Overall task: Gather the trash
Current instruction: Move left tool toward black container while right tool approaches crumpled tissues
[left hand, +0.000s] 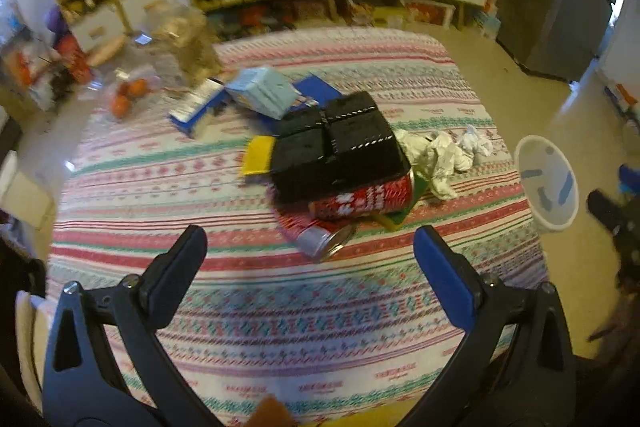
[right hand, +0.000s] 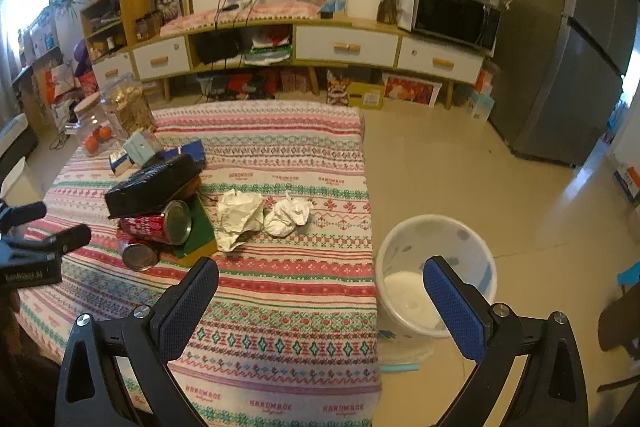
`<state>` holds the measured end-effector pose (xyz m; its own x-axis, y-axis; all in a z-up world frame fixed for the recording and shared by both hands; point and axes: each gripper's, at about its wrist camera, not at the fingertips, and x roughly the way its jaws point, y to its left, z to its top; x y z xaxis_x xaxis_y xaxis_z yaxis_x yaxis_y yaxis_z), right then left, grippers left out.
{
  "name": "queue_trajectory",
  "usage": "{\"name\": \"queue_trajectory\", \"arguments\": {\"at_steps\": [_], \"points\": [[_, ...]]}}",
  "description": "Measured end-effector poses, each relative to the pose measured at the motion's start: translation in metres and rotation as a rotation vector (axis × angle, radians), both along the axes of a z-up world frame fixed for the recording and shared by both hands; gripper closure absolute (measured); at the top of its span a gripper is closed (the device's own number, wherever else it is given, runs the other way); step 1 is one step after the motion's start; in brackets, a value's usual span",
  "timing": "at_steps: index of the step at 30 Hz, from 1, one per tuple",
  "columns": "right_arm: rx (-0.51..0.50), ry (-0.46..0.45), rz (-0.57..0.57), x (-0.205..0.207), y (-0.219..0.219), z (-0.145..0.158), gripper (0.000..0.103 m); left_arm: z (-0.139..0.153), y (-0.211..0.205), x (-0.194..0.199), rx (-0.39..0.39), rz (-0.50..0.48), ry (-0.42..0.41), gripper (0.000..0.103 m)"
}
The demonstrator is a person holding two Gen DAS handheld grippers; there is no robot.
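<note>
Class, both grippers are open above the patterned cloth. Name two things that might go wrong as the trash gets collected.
1. The black box rests tilted on the red can; pulling the can out may topple the box.
2. The white bin stands on the floor beside the cloth's edge, so crumpled paper released early may miss it.

Two crumpled white paper wads (right hand: 262, 215) lie side by side on the striped cloth; white bin (right hand: 436, 279) stands upright on the floor beside it.
</note>
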<state>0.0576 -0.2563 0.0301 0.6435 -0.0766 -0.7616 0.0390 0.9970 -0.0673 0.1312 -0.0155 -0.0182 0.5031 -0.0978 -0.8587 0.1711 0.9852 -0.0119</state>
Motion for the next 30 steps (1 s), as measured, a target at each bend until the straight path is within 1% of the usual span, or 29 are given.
{"name": "queue_trajectory", "arguments": {"at_steps": [1, 4, 5, 6, 9, 16, 18, 20, 21, 22, 25, 28, 30], "points": [[0.017, 0.027, -0.003, 0.008, -0.003, -0.005, 0.0, -0.003, 0.001, 0.007, -0.026, -0.003, 0.022, 0.001], [0.064, 0.084, -0.011, 0.024, -0.009, -0.015, 0.0, -0.014, 0.012, 0.035, -0.139, 0.02, 0.12, 0.001], [0.074, 0.103, -0.019, 0.03, -0.011, -0.018, 0.0, -0.017, 0.014, 0.041, -0.168, 0.025, 0.138, 0.001], [0.078, 0.113, -0.027, 0.036, -0.014, -0.021, 0.0, -0.021, 0.018, 0.049, -0.197, 0.038, 0.159, 0.003], [0.086, 0.133, -0.041, 0.049, -0.018, -0.027, 0.0, -0.028, 0.019, 0.063, -0.245, 0.054, 0.197, 0.004], [0.101, 0.16, -0.051, 0.073, -0.018, -0.037, 0.0, -0.027, 0.008, 0.083, -0.28, 0.056, 0.212, 0.004], [0.103, 0.161, -0.047, 0.076, -0.016, -0.039, 0.0, -0.028, 0.009, 0.089, -0.314, 0.06, 0.213, 0.004], [0.099, 0.16, -0.041, 0.079, -0.013, -0.04, 0.0, -0.026, 0.013, 0.091, -0.368, 0.076, 0.214, 0.005], [0.098, 0.16, -0.039, 0.08, -0.012, -0.04, 0.0, -0.026, 0.016, 0.093, -0.386, 0.081, 0.212, 0.006], [0.099, 0.161, -0.037, 0.081, -0.011, -0.04, 0.0, -0.025, 0.02, 0.094, -0.403, 0.088, 0.211, 0.011], [0.106, 0.164, -0.037, 0.082, -0.01, -0.041, 0.0, -0.028, 0.028, 0.096, -0.426, 0.115, 0.209, 0.02], [0.109, 0.163, -0.045, 0.084, -0.01, -0.043, 0.0, -0.038, 0.036, 0.1, -0.439, 0.152, 0.222, 0.027], [0.112, 0.164, -0.051, 0.085, -0.01, -0.044, 0.0, -0.046, 0.039, 0.103, -0.456, 0.167, 0.245, 0.029]]}}
